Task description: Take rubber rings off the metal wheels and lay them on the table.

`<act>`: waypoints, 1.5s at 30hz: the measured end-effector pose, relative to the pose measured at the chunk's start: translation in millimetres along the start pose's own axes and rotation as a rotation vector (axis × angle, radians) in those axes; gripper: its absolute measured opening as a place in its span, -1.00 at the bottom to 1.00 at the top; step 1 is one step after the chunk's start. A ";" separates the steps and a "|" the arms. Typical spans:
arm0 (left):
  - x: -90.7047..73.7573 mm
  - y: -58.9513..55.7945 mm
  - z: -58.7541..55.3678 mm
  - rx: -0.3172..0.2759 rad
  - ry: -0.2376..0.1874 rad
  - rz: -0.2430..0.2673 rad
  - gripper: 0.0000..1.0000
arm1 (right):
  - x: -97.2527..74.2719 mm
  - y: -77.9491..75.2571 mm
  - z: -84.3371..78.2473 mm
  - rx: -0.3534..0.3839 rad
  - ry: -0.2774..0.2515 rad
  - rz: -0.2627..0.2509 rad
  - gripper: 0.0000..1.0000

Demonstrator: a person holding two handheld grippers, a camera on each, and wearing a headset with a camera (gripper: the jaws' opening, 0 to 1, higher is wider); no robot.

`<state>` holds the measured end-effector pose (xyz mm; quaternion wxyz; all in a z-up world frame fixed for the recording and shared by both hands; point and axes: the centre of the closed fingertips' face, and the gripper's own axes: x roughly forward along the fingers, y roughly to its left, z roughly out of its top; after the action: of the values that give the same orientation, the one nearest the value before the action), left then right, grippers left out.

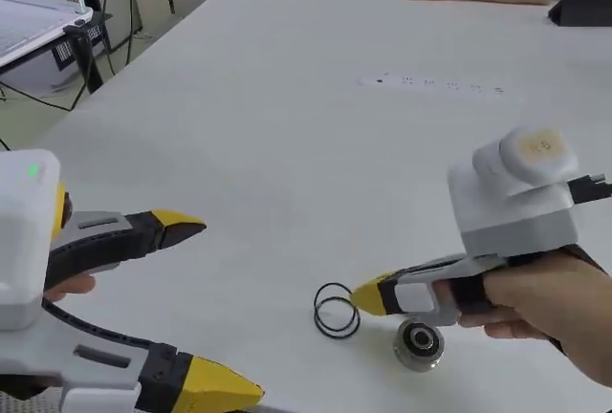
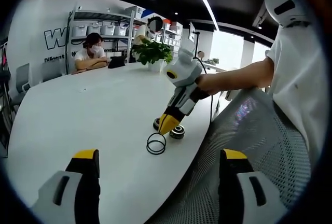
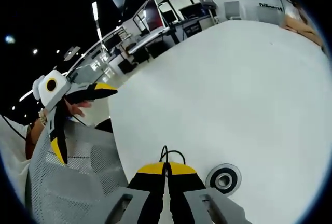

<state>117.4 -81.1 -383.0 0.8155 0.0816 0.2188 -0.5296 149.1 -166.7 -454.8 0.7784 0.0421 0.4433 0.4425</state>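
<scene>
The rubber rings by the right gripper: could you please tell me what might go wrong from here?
1. The right gripper looks shut on the edge of the rubber rings; if it lifts away before opening, they may drag along the table, whose edge is close in the gripper views.
2. The metal wheel lies just beside that gripper; a sideways move could knock it and send it rolling.

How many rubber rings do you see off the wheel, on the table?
2: both black rubber rings lie overlapping on the table at the right gripper tip, beside the metal wheel. Another may remain on the wheel.
</scene>
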 end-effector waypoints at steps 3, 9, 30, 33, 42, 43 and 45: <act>0.7 0.1 -3.0 -0.005 0.014 -0.005 0.89 | 0.5 -5.0 -6.6 0.008 0.029 -0.021 -1.00; 0.7 -0.1 -5.3 -0.004 0.025 -0.004 0.89 | 1.1 -19.5 -15.7 0.004 0.065 -0.081 -1.00; 1.9 -3.3 -10.1 0.005 0.059 -0.011 0.89 | -3.9 -25.3 -8.9 -0.046 0.048 -0.116 -0.93; 2.0 -3.6 -10.1 0.005 0.059 -0.012 0.89 | -7.4 -23.5 -2.0 -0.045 0.019 -0.111 -0.92; 2.8 -4.3 -10.1 0.007 0.062 -0.014 0.89 | -19.9 -19.8 15.3 -0.053 -0.065 -0.103 -0.90; 2.8 -4.3 -10.1 0.007 0.061 -0.014 0.89 | -21.8 -19.7 17.4 -0.053 -0.074 -0.104 -0.90; 2.9 -4.2 -10.2 0.007 0.062 -0.014 0.89 | -25.0 -19.7 21.0 -0.053 -0.093 -0.103 -0.90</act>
<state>111.9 -81.5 -392.9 0.8045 0.0993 0.2425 -0.5331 171.8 -189.9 -434.8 0.8206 0.0189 0.3965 0.4111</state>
